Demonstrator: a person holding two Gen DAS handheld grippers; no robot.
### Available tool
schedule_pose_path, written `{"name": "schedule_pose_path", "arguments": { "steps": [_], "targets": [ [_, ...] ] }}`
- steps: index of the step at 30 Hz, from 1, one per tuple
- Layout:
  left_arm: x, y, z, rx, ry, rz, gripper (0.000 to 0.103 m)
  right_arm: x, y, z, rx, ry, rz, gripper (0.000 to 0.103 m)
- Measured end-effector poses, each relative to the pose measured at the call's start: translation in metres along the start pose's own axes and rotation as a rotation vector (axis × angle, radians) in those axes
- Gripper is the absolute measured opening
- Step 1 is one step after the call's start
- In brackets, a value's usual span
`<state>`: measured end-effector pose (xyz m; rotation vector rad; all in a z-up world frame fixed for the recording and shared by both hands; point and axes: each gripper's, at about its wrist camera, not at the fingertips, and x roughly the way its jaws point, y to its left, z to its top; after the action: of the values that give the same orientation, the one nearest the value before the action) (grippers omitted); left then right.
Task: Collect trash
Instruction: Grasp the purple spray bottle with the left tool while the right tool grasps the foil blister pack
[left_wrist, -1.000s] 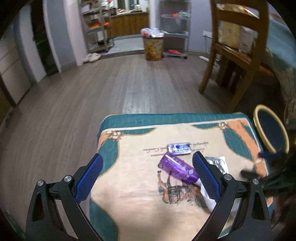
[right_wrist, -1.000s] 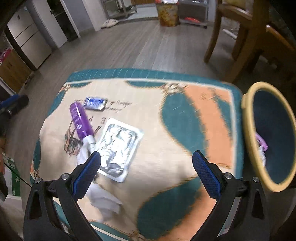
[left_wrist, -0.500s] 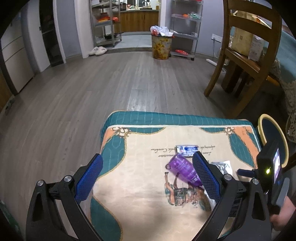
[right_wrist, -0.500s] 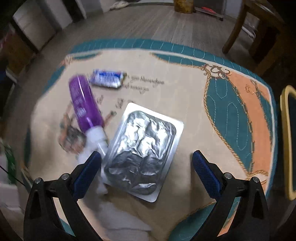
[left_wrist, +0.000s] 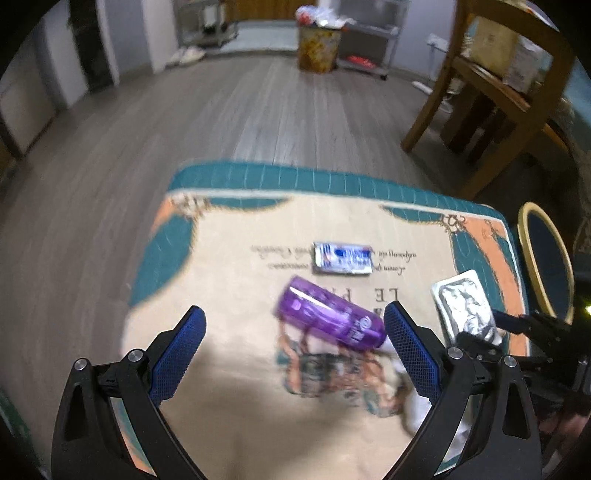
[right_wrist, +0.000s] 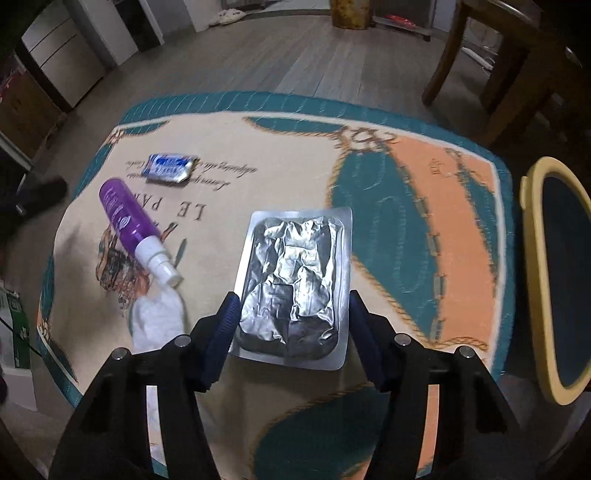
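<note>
1. A foil blister pack (right_wrist: 293, 286) is seen lying flat on the patterned mat (right_wrist: 436, 206), with its near end between the blue pads of the right gripper (right_wrist: 291, 325).
2. The right gripper's jaws are closing around the pack; the pads appear to touch its flanged edges, though firm pressure cannot be confirmed from this angle.
3. The left gripper (left_wrist: 293, 345) is held with its jaws spread wide above the mat, and nothing is pinched between them.
4. A purple spray bottle (left_wrist: 328, 318) is seen lying on its side just inside the left gripper's right pad, its white nozzle (right_wrist: 157, 262) pointing toward a crumpled white tissue (right_wrist: 157, 319).
5. A small blue-and-white wrapper (left_wrist: 341, 257) is found beyond the bottle, near the mat's printed lettering.
6. A yellow-rimmed bin (right_wrist: 535, 273) is placed just off the mat's right edge.
7. A wooden chair (left_wrist: 495, 92) and a patterned waste bin (left_wrist: 317, 46) are visible on the wooden floor (left_wrist: 184, 122) further back.
</note>
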<state>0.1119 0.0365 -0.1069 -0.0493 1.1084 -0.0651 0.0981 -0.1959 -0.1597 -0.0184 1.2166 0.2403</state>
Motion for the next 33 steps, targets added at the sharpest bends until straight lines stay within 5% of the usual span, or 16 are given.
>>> {"name": "schedule_pose_path", "arguments": {
  "steps": [2,4,10,17,23,33],
  "targets": [
    [0.007,-0.006,-0.002,-0.035,0.026,-0.003,0.096,-0.003,-0.008,0.0,0.008,-0.006,0.004,0.053],
    [0.011,-0.012,-0.001,-0.055,0.037,0.014,0.096,-0.002,-0.014,0.001,0.018,0.003,0.018,0.029],
    [0.038,-0.02,-0.005,-0.114,0.124,0.035,0.093,-0.006,-0.036,-0.007,0.048,0.013,0.057,0.029],
    [0.049,-0.026,-0.006,-0.124,0.183,-0.025,0.041,-0.009,-0.032,-0.003,0.022,-0.015,0.087,0.022],
    [0.037,-0.029,-0.005,-0.032,0.172,-0.03,0.033,-0.03,-0.036,0.002,0.038,-0.062,0.146,0.009],
    [-0.002,-0.031,-0.001,0.03,0.095,-0.054,0.031,-0.073,-0.041,0.0,0.043,-0.152,0.121,0.008]
  ]
}}
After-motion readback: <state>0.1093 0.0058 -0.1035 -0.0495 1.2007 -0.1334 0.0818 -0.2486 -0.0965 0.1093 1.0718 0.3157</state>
